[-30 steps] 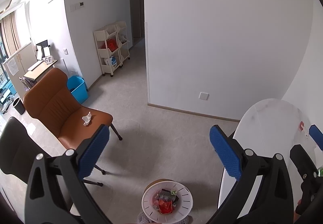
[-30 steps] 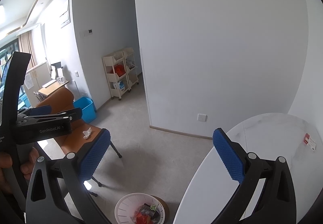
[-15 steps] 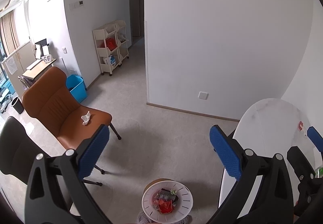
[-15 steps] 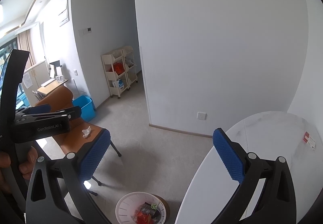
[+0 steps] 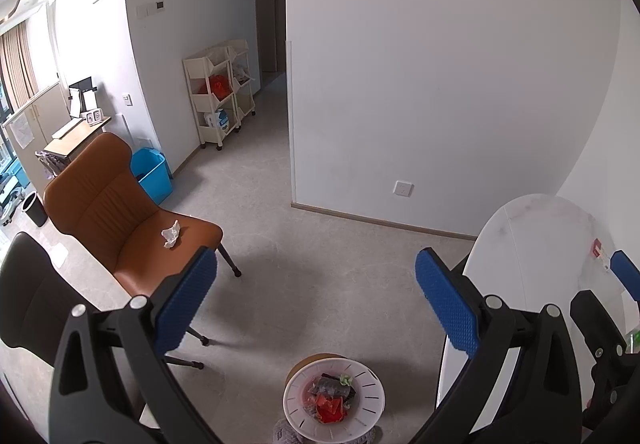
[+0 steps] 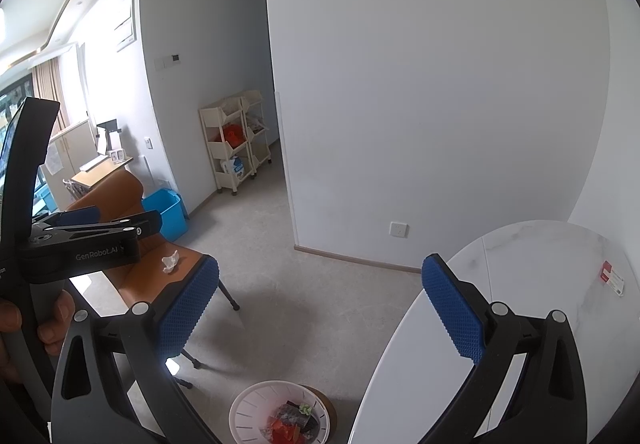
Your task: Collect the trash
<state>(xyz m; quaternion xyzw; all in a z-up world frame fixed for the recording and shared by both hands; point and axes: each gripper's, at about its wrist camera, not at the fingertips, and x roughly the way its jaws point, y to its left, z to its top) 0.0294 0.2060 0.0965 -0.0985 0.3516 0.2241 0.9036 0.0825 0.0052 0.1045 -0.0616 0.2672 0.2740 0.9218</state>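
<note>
Both pairs of jaws stand spread wide with nothing between the blue pads. On the left gripper (image 5: 316,300) the gap frames bare grey floor (image 5: 312,276), and neither pad touches anything. The right gripper (image 6: 320,304) is the same: pads far apart, empty, held in the air over the floor and the near edge of the white marble table (image 6: 520,284).

Below the left gripper, a white slatted waste basket (image 5: 370,410) stands on the floor just beside the table's edge, with red, dark and green wrappers lying inside. The right wrist view shows the same basket at its lower edge.

A crumpled white tissue (image 5: 171,233) lies on the seat of the orange chair (image 5: 96,200), well apart from both grippers. A black chair (image 5: 28,292) stands nearer, to the left of it.

On the far side of the table lies a small red and white card (image 6: 613,277). Against the far wall stand a blue bin (image 5: 151,173) and a cream shelf cart (image 5: 218,92). A hand (image 6: 48,324) grips the left tool's handle in the right wrist view.
</note>
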